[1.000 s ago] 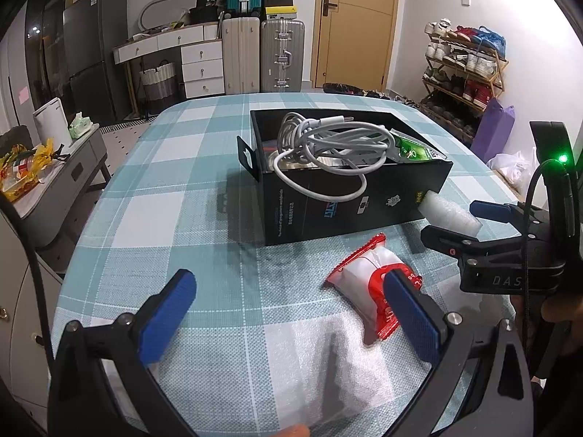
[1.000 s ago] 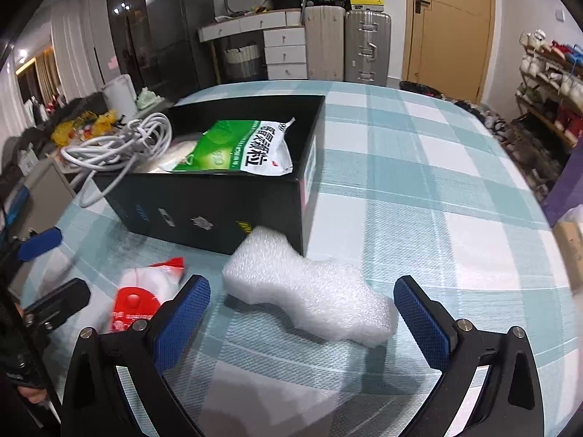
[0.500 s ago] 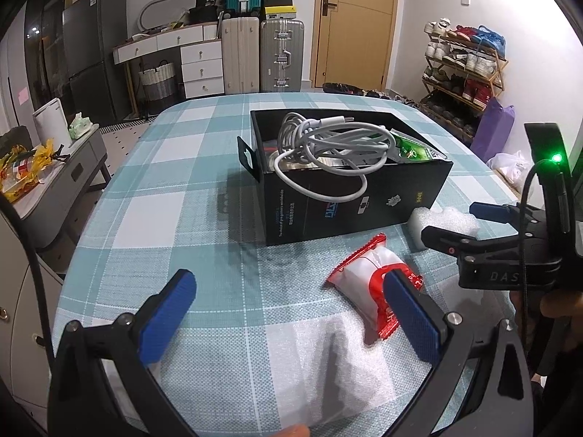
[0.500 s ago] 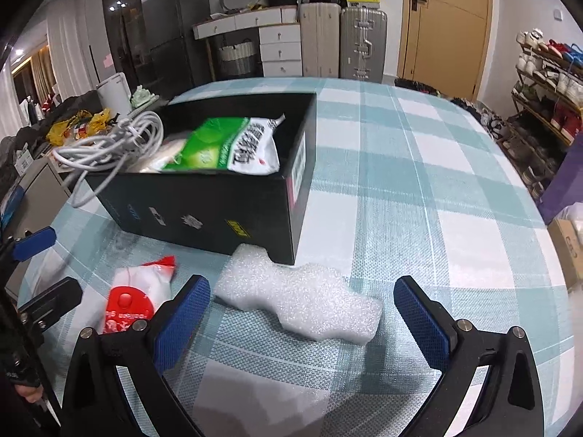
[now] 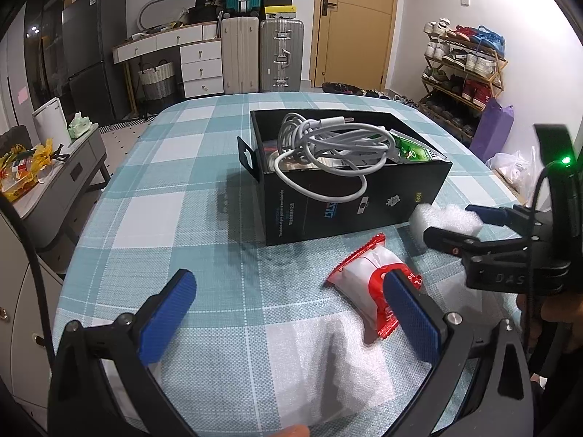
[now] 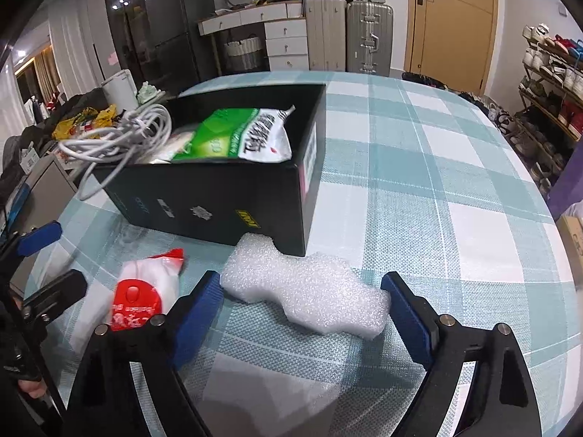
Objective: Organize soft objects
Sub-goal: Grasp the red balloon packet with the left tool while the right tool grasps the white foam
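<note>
The right tongs (image 6: 302, 302), spread wide around the white foam block (image 6: 306, 291), should squeeze it gently mid-length, while the left tongs (image 5: 288, 309) hover open and empty.

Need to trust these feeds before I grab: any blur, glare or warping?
Right wrist view: red-and-white packet smeared by motion blur, white foam piece sharp. Left wrist view: sharp throughout, black box casts a soft shadow leftward. Both views: heavy fisheye bending, dark corners, no strong glare.

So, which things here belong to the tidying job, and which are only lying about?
Job: white foam piece between the right gripper's fingers, red-and-white packet, black box, green bag, white cable.
Lying about: suitcases, shoe rack, drawers.
</note>
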`<state>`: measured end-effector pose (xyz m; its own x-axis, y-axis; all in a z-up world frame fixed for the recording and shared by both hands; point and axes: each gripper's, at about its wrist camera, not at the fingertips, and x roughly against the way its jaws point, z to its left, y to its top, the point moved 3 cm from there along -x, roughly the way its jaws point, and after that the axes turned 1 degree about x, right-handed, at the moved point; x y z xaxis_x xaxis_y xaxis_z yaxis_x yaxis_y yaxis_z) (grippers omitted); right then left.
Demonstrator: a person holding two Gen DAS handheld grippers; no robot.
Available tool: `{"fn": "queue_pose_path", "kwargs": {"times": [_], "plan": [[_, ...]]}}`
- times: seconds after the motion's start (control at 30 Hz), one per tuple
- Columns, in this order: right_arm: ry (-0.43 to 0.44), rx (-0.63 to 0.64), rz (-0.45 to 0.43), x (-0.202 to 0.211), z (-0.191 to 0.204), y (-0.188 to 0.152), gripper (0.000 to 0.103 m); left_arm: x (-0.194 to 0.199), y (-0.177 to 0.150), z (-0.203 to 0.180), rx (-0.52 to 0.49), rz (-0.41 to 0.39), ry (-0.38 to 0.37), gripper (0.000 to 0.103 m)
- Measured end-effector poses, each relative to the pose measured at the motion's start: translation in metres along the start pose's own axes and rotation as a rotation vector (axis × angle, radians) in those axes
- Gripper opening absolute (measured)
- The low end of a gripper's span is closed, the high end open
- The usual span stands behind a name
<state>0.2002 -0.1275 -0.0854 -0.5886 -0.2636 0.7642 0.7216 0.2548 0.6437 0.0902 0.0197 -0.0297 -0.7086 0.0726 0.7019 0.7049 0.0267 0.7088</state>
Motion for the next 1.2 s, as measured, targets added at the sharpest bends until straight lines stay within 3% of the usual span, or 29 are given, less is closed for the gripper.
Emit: {"fn": "queue_pose_path", "kwargs": {"times": [0.37, 0.53, 0.9, 1.0, 1.1, 1.2], "plan": [[0.083, 0.018, -0.100, 0.044, -0.002, 0.001, 0.090, -0.005, -0.005, -0.023, -0.017, 0.039, -0.059, 0.103], [0.106, 0.010, -0.127, 0.057, -0.004, 0.002, 0.090, -0.007, -0.003, -0.033, 0.021, 0.050, -0.086, 0.103], [0.125, -0.017, -0.142, 0.063, -0.012, 0.001, 0.090, -0.028, -0.007, -0.065, -0.097, 0.118, -0.020, 0.101], [0.126, -0.022, -0.138, 0.062, -0.014, 0.000, 0.090, -0.031, -0.007, -0.074, -0.139, 0.129, -0.027, 0.088], [0.124, -0.023, -0.138, 0.062, -0.014, 0.001, 0.090, -0.035, -0.009, -0.079, -0.157, 0.158, -0.040, 0.062], [0.125, -0.020, -0.142, 0.062, -0.013, 0.001, 0.090, -0.033, -0.008, -0.081, -0.159, 0.145, -0.045, 0.051]]}}
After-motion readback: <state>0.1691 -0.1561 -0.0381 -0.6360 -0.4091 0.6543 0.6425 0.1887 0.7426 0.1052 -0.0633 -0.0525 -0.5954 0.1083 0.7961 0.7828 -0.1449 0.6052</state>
